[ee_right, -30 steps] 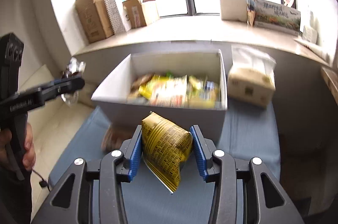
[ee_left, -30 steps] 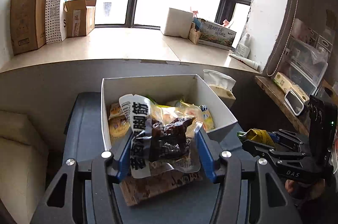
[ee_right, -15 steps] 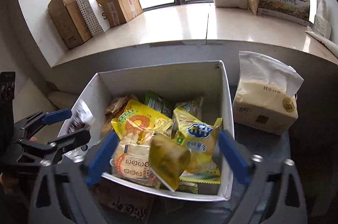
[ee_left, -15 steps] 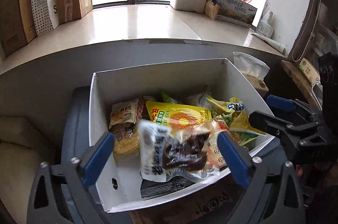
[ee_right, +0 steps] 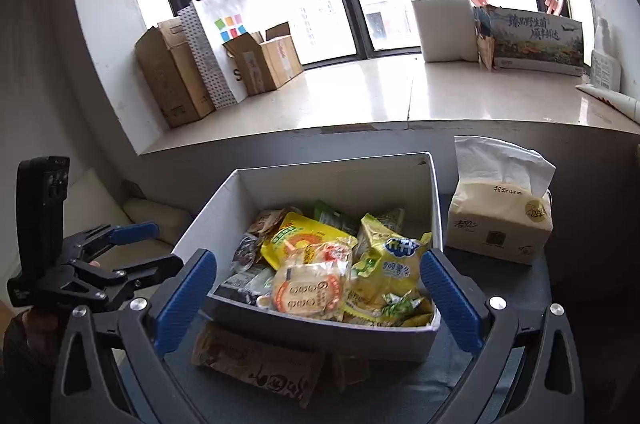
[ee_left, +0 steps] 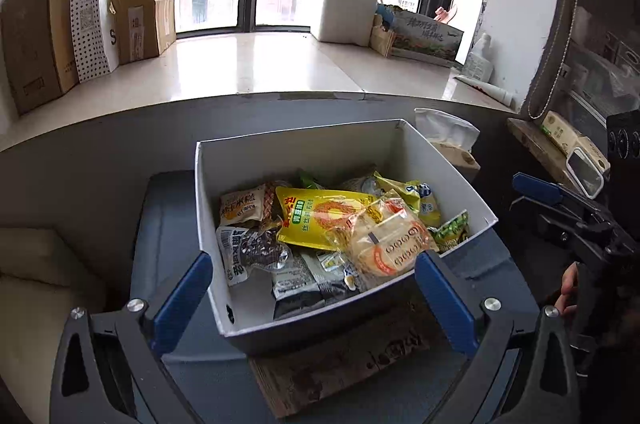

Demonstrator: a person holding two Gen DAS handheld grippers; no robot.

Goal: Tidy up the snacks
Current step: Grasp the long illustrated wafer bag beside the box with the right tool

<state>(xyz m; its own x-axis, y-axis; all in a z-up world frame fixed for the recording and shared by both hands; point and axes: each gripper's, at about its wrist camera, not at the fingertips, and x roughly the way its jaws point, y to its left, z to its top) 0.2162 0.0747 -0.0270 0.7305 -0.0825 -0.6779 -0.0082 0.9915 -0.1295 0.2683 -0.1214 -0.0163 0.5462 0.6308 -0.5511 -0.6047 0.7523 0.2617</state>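
A white box [ee_left: 336,139] [ee_right: 332,165] stands on a blue-grey surface and holds several snack packets. A clear packet of dark snack [ee_left: 250,252] lies at its left. A yellow packet [ee_left: 320,220] [ee_right: 296,240] lies in the middle, with a round cracker packet [ee_left: 384,244] [ee_right: 310,284] in front of it. My left gripper [ee_left: 312,298] is open and empty, just in front of the box. My right gripper [ee_right: 318,296] is open and empty at the box's near edge. Each gripper shows in the other's view, the right [ee_left: 560,199], the left [ee_right: 128,248].
A brown paper-wrapped packet [ee_left: 344,360] [ee_right: 256,360] lies on the surface in front of the box. A tissue pack [ee_right: 500,220] [ee_left: 448,143] stands right of the box. Cardboard boxes [ee_right: 176,79] and a paper bag [ee_right: 218,47] stand on the window sill behind.
Both grippers opened. The left let the dark snack packet drop into the box, the right let go the yellow packet into it. Both grippers have drawn back a little.
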